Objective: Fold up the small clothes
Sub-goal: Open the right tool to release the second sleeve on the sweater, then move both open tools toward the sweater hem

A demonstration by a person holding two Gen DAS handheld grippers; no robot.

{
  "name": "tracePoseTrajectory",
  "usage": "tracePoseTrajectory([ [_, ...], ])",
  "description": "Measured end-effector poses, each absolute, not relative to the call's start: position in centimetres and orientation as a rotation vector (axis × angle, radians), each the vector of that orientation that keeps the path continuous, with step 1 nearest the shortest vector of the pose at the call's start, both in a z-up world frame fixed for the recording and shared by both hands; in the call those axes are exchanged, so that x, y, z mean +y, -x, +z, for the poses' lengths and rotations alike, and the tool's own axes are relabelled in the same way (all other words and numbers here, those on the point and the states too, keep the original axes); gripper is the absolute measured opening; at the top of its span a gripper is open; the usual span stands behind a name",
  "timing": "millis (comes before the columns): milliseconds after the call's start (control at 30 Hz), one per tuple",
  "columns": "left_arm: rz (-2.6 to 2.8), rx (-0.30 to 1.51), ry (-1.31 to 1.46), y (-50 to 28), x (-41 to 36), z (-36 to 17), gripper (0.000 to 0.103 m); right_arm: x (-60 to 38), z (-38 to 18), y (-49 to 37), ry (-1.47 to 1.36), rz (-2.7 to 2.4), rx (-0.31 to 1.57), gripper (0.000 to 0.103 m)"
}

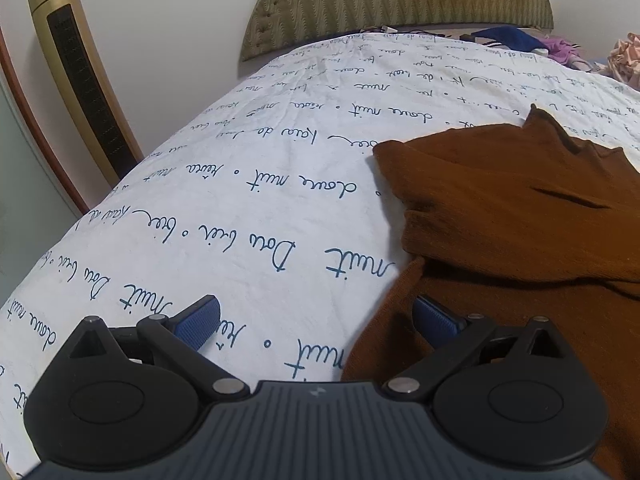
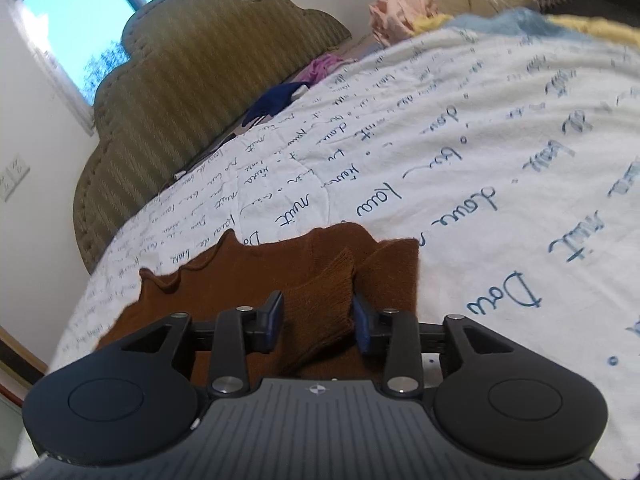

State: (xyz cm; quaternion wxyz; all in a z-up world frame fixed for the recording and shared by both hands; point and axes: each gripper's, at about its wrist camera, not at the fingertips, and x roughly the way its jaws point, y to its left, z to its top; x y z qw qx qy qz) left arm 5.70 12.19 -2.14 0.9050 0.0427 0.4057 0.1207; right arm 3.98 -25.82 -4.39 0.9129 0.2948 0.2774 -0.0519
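A rust-brown knitted garment point(image 1: 520, 220) lies on the bed's white quilt point(image 1: 240, 200), partly folded over itself. In the left wrist view my left gripper point(image 1: 316, 320) stands wide open. Its right finger rests over the garment's near edge, its left finger is over bare quilt, and nothing is pinched. In the right wrist view the same brown garment point(image 2: 248, 276) lies just ahead. Its ribbed sleeve cuff point(image 2: 320, 304) lies flat and unsquashed between the fingers of my right gripper point(image 2: 318, 320), whose jaws stand partly apart.
The quilt point(image 2: 480, 160) with blue handwriting print spreads far to the right. An olive padded headboard point(image 2: 192, 100) stands behind it. More clothes are heaped at the bed's head: a pink and cream pile point(image 2: 404, 4) and a dark blue piece point(image 2: 276, 100). A gold tower appliance point(image 1: 76, 72) stands left of the bed.
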Motion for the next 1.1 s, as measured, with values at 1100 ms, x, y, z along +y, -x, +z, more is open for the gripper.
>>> tracePoseTrajectory([
  [1100, 0.122, 0.819, -0.025, 2.5, 12.4, -3.0, 0.103, -17.3, -3.5, 12.1, -0.417, 0.145, 0.584, 0.08],
])
